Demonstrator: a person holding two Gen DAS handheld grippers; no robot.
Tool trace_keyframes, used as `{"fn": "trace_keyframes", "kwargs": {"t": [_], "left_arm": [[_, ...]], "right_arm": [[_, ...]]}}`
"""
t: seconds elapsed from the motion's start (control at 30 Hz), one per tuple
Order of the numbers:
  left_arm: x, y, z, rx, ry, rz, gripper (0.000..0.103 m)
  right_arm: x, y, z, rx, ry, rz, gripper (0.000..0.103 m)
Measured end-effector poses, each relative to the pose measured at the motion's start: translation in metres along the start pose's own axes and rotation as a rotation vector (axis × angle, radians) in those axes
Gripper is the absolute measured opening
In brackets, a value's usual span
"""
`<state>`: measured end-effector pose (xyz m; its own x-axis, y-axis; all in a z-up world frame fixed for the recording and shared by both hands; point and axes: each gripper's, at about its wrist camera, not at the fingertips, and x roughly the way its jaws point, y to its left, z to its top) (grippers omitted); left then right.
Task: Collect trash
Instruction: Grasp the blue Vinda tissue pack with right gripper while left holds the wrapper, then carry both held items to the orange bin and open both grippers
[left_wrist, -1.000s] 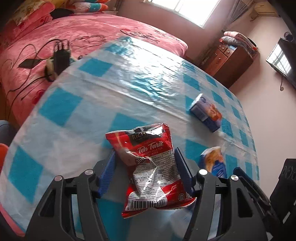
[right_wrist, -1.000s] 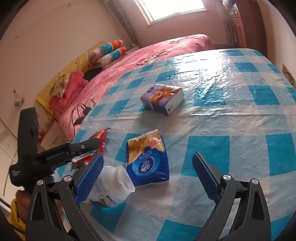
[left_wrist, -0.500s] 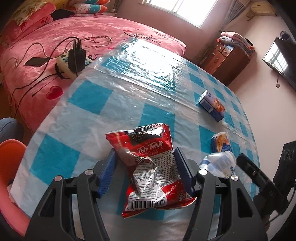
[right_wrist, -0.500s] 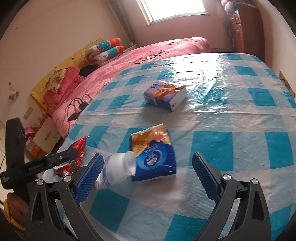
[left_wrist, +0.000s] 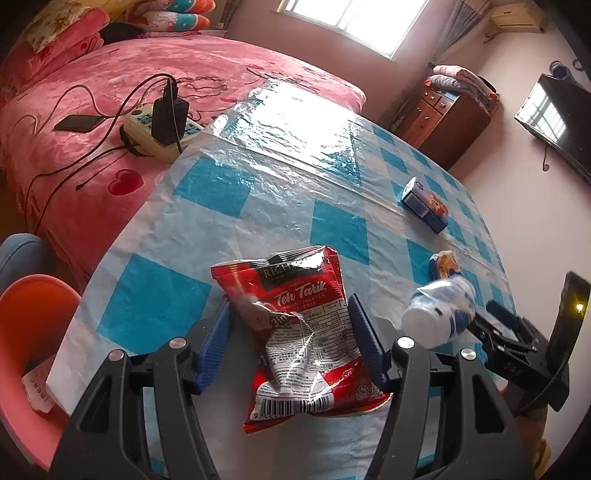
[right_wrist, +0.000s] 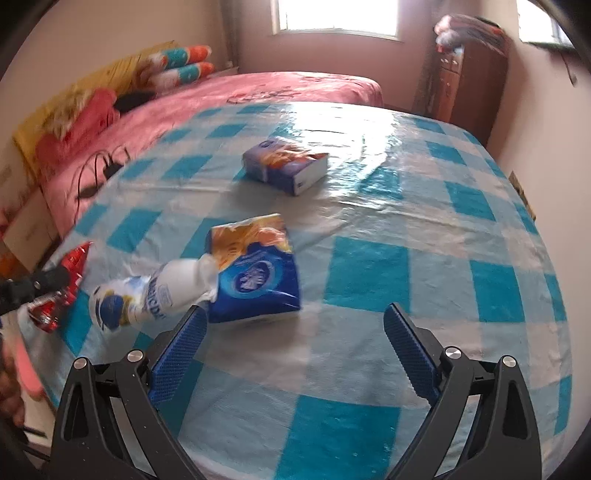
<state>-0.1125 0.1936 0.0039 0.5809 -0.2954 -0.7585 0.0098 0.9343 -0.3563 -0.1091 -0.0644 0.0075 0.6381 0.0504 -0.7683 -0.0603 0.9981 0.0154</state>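
My left gripper (left_wrist: 290, 325) is shut on a crinkled red Teh Tarik packet (left_wrist: 306, 332), held upright above the near edge of the blue-checked table (left_wrist: 207, 188). In the right wrist view this packet (right_wrist: 70, 273) shows at far left. A white bottle (right_wrist: 136, 295) lies on its side against a blue tissue pack (right_wrist: 255, 273). My right gripper (right_wrist: 295, 321) hangs open just in front of them, its left finger beside the bottle, nothing between the pads. From the left view the bottle (left_wrist: 439, 314) and tissue pack (left_wrist: 445, 264) lie to the right.
A purple-blue tissue box (right_wrist: 286, 166) lies farther back on the table. A pink bed (left_wrist: 92, 177) with a power strip (left_wrist: 162, 125) and a phone (left_wrist: 77, 123) borders the table's left. An orange plastic rim (left_wrist: 29, 332) sits below the near-left corner. A wooden dresser (left_wrist: 450, 122) stands behind.
My left gripper has drawn back over the table's near edge with the packet; the orange rim came into view. The bottle went from upright by my right finger to lying against the tissue pack.
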Motion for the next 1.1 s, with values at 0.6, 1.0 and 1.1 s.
{"fn": "trace_keyframes", "kwargs": {"t": [0.6,1.0,1.1], "left_arm": [[-0.005,0.001,-0.008,0.048,-0.018,-0.036,0.064],[-0.009,0.009,-0.013,0.032,-0.015,-0.074,0.064],[-0.012,0.011,-0.014,0.030,-0.019,-0.077,0.064]], "right_arm": [[0.030,0.029,0.024,-0.096,0.039,0.036,0.055],[0.013,0.009,0.017,-0.006,0.018,0.063,0.032],[0.004,0.006,0.018,0.002,-0.007,0.051,0.032]]}}
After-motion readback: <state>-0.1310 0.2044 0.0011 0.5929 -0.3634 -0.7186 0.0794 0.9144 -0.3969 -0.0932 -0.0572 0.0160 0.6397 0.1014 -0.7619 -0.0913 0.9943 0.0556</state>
